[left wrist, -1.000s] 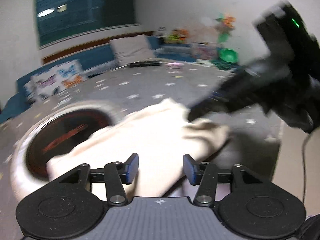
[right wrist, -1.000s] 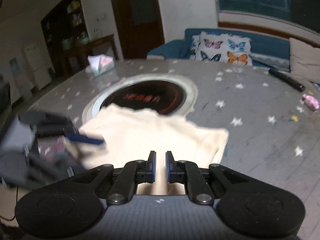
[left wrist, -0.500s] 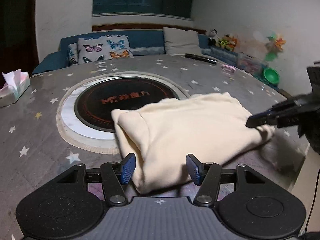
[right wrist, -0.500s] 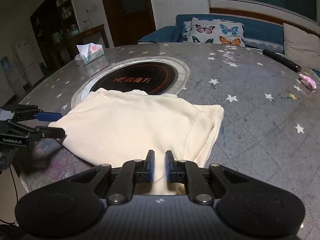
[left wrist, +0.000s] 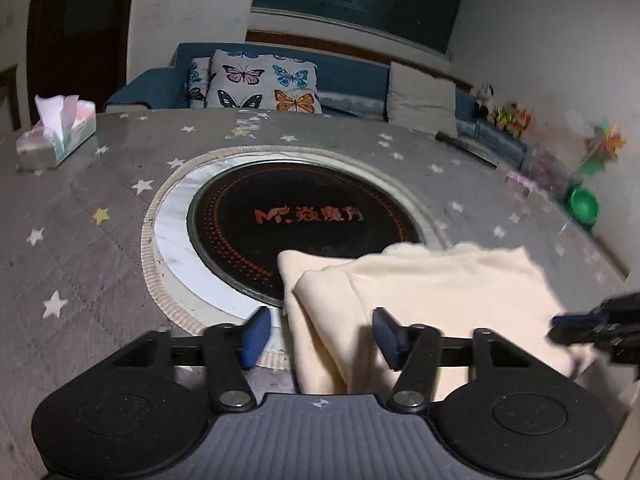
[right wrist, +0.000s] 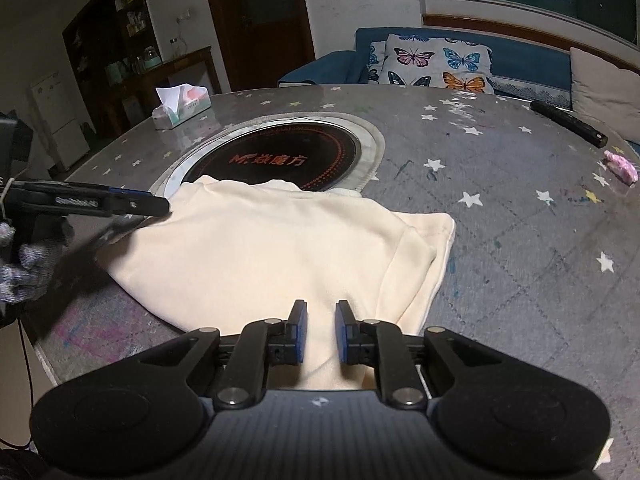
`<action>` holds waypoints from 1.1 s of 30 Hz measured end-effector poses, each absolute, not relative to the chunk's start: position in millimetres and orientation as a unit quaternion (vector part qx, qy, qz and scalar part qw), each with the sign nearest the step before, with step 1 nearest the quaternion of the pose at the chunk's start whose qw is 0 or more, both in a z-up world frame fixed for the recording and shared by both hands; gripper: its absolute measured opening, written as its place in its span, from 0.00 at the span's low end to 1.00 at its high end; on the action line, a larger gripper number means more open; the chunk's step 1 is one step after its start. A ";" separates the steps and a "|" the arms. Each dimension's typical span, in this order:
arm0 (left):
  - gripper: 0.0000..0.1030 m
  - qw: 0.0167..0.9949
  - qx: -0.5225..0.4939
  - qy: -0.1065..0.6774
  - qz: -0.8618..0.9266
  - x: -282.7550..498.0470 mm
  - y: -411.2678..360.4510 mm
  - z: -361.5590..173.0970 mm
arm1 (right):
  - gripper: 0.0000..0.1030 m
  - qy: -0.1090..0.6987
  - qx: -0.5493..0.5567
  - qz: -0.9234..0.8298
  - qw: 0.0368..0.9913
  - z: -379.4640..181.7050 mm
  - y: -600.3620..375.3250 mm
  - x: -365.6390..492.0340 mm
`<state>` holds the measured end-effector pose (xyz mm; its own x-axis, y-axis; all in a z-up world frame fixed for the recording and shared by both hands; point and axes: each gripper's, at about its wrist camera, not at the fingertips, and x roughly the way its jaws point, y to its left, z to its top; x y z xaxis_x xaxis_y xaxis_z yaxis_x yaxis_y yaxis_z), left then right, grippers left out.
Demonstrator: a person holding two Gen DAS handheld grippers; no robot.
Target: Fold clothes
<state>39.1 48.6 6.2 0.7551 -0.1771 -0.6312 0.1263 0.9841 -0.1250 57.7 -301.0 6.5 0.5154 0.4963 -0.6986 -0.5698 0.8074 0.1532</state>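
A folded cream garment (right wrist: 280,248) lies on the grey star-patterned table (right wrist: 520,240), its far edge over the round black hotplate (right wrist: 280,160). In the left wrist view the garment (left wrist: 432,296) lies ahead and to the right. My left gripper (left wrist: 320,336) is open, its jaws astride the garment's left folded edge, holding nothing. It shows in the right wrist view (right wrist: 156,206) at the garment's left corner. My right gripper (right wrist: 320,332) has its jaws slightly apart just above the garment's near edge, empty. It shows blurred in the left wrist view (left wrist: 568,324) at the garment's right edge.
A tissue box (left wrist: 56,136) stands at the table's far left. A black remote (right wrist: 568,122) and a pink wrapper (right wrist: 622,166) lie at the far right. A blue sofa with butterfly cushions (left wrist: 260,84) is behind the table. The table's near edge (right wrist: 44,360) is close.
The garment has been laid flat and let go. My left gripper swung left and back to the garment's left edge. My right gripper opened a little.
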 end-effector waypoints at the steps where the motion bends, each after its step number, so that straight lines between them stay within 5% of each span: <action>1: 0.39 0.936 -0.034 0.342 -0.077 41.3 48.6 4.9 | 0.14 0.385 -0.050 0.307 0.869 6.3 -301.0 57.5; 20: 0.40 0.933 -0.009 0.356 -0.050 89.8 38.3 -9.1 | 0.14 0.355 -0.063 0.282 0.889 9.1 -269.8 121.1; 27: 0.46 0.933 -0.009 0.355 -0.052 91.7 42.6 -9.2 | 0.13 0.361 -0.063 0.274 0.889 7.9 -268.7 127.8; 33: 0.60 0.935 0.001 0.351 -0.059 98.8 33.9 -8.0 | 0.13 0.356 -0.063 0.294 0.885 9.9 -252.2 133.9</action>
<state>98.8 33.9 -8.0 0.7471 -0.1093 -0.6557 0.1109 0.9931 -0.0392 133.9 -252.2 9.9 0.5743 0.4754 -0.6665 -0.5647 0.8194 0.0978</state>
